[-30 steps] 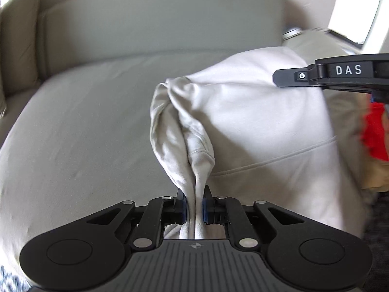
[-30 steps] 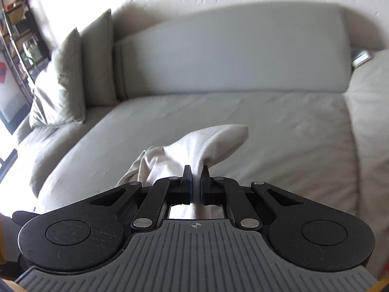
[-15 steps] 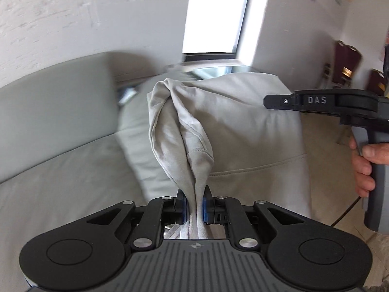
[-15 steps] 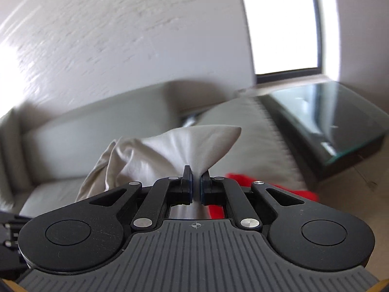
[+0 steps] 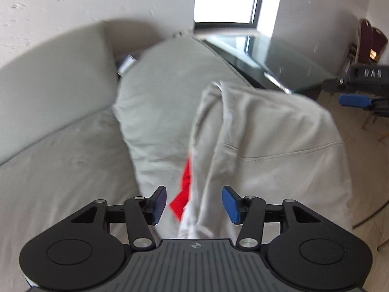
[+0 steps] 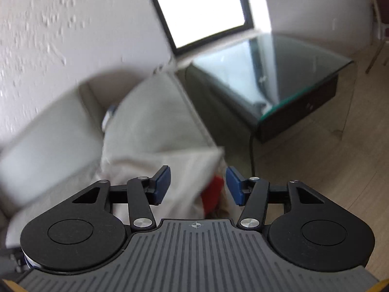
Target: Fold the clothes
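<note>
Left wrist view first: my left gripper [image 5: 194, 204] has its fingers [image 5: 232, 204] spread wide with nothing between the blue pads, where half a second ago they were clenched on a bunched edge of the pale grey sweatshirt [image 5: 267, 150]. The cloth now lies just past the open pads, draped in a loose heap on the near right end of the sofa [image 5: 60, 160], over something red [image 5: 183, 194] that peeks out at its left edge. At the far right of this view I can see my right gripper [image 5: 355, 99], one blue pad showing, clear of the fabric. From the right wrist view that gripper [image 6: 198, 185] is spread apart too, holding nothing, though it also pinched the sweatshirt [image 6: 155, 168] a moment back; the garment sits blurred just beyond its pads, with the red item [image 6: 214, 192] on its right. Further out are the big cushion [image 5: 165, 112], the glass table [image 6: 279, 73] and the wood floor [image 6: 316, 160]. I read this as both hands having let the piece drop onto a pile at the sofa's end; whether it landed neatly folded I cannot tell from the motion blur.
</note>
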A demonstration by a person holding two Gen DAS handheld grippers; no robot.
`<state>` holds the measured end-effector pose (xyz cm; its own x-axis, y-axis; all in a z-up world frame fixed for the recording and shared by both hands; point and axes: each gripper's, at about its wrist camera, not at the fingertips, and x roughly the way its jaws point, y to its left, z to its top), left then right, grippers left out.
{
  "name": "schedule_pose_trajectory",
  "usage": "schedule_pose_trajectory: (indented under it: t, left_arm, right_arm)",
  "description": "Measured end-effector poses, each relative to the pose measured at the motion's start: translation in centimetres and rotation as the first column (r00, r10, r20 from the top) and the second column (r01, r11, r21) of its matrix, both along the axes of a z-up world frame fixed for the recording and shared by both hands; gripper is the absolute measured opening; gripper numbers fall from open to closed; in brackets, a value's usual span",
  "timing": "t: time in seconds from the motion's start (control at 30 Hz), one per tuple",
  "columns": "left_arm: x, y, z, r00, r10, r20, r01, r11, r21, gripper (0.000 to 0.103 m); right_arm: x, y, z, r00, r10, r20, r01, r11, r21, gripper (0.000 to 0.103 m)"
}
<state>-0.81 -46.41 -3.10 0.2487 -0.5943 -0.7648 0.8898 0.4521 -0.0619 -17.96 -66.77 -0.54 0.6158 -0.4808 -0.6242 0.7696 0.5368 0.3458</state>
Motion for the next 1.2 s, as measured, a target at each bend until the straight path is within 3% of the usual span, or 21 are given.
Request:
schedule_pose_trajectory:
  t: [0.1,0.13,0.2,0.23,0.3,0.33,0.37,0.4,0.43,0.47,0.57,0.63,0.7,0.77,0.9,0.93,1.0,1.07,1.1,1.13,1.2]
  left_arm:
    - [1.3,3.3,2.6,0.994,-0.016,-0.105,0.013,0.999,-0.034,0.05]
    - [1.3,4.0,3.3,0.993,-0.022,-0.115,0.018,0.999,-0.038,0.051]
    - [0.8,4.6,4.3,0.995,-0.032,-0.09,0.029,0.999,-0.042,0.055]
    - [0.2,4.3,4.5,0.998,-0.04,-0.057,0.038,0.998,-0.043,0.062]
    - [-0.2,2.9,3.7,0.999,-0.044,-0.032,0.043,0.998,-0.036,0.065]
    - [-0.1,1.9,2.8,0.998,-0.038,-0.043,0.036,0.999,-0.038,0.061]
    - [0.0,0.9,1.7,0.998,-0.034,-0.05,0.032,0.999,-0.039,0.056]
    - [0.1,-0.3,0.5,0.998,-0.033,-0.053,0.03,0.999,-0.039,0.051]
    - [0.0,-1.4,-0.7,0.998,-0.033,-0.049,0.032,0.999,-0.026,0.037]
    - [-0.4,-2.6,-1.8,0.999,-0.036,-0.036,0.036,0.999,0.004,0.024]
    - [-0.8,-4.8,-5.0,0.999,-0.03,-0.022,0.032,0.996,0.086,0.022]
    - [-0.9,-5.2,-5.9,0.999,-0.019,-0.03,0.022,0.994,0.11,0.022]
    - [-1.0,-3.8,-4.4,0.999,-0.003,-0.035,0.006,0.997,0.081,0.025]
    - [-1.3,-1.3,-2.2,0.999,0.038,-0.034,-0.038,0.999,0.02,0.052]
    - [-3.2,3.6,1.9,0.995,0.086,-0.045,-0.089,0.992,-0.093,0.065]
    - [-3.8,4.4,2.7,0.996,0.081,-0.047,-0.086,0.991,-0.103,0.074]
    - [-5.3,6.1,4.4,0.997,0.074,-0.037,-0.078,0.989,-0.124,0.08]
    - [-6.7,7.7,6.0,0.998,0.059,-0.019,-0.061,0.986,-0.154,0.083]
    - [-7.2,8.5,6.7,0.999,0.052,-0.01,-0.053,0.984,-0.169,0.087]
    - [-7.7,9.2,7.4,0.999,0.048,-0.003,-0.048,0.982,-0.182,0.093]
    - [-8.4,10.7,8.6,0.998,0.062,0.014,-0.058,0.977,-0.205,0.095]
  right_arm:
    - [-0.1,2.3,4.0,0.992,0.084,0.09,-0.086,0.996,0.019,0.066]
    - [0.3,3.3,5.3,0.989,0.116,0.087,-0.117,0.993,0.01,0.073]
    - [1.1,5.1,6.8,0.984,0.169,0.06,-0.169,0.986,-0.014,0.088]
    - [1.5,5.7,6.9,0.982,0.184,0.037,-0.184,0.983,-0.018,0.093]
    - [2.5,6.4,6.1,0.98,0.194,-0.035,-0.195,0.981,-0.019,0.092]
    - [3.0,6.5,5.2,0.978,0.187,-0.088,-0.19,0.982,-0.016,0.082]
    - [3.6,6.6,4.2,0.972,0.186,-0.14,-0.189,0.982,-0.01,0.047]
    - [4.1,6.6,2.9,0.961,0.198,-0.191,-0.2,0.98,0.006,0.025]
    - [4.5,6.4,1.4,0.946,0.218,-0.24,-0.216,0.976,0.035,0.004]
    - [4.7,6.3,-0.1,0.931,0.227,-0.286,-0.22,0.974,0.059,0.004]
    - [4.8,5.6,-4.6,0.89,0.207,-0.407,-0.179,0.978,0.105,0.003]
    - [4.1,5.4,-6.3,0.885,0.202,-0.419,-0.148,0.976,0.159,0.004]
    - [3.7,5.8,-5.2,0.897,0.208,-0.39,-0.152,0.974,0.17,0.013]
    - [3.4,6.4,-2.8,0.914,0.213,-0.345,-0.164,0.972,0.166,0.05]
    - [3.0,9.3,3.4,0.939,0.23,-0.257,-0.216,0.973,0.083,0.063]
    - [3.0,10.2,4.8,0.938,0.238,-0.252,-0.229,0.971,0.068,0.065]
    - [3.3,12.0,7.1,0.932,0.253,-0.259,-0.25,0.967,0.044,0.071]
    - [3.6,14.0,9.1,0.921,0.267,-0.283,-0.278,0.961,0.001,0.092]
    - [3.7,14.8,9.8,0.914,0.276,-0.298,-0.294,0.956,-0.019,0.096]
    - [3.8,15.4,10.4,0.905,0.282,-0.319,-0.308,0.951,-0.033,0.098]
    - [4.4,15.9,11.5,0.88,0.287,-0.379,-0.326,0.945,-0.041,0.098]
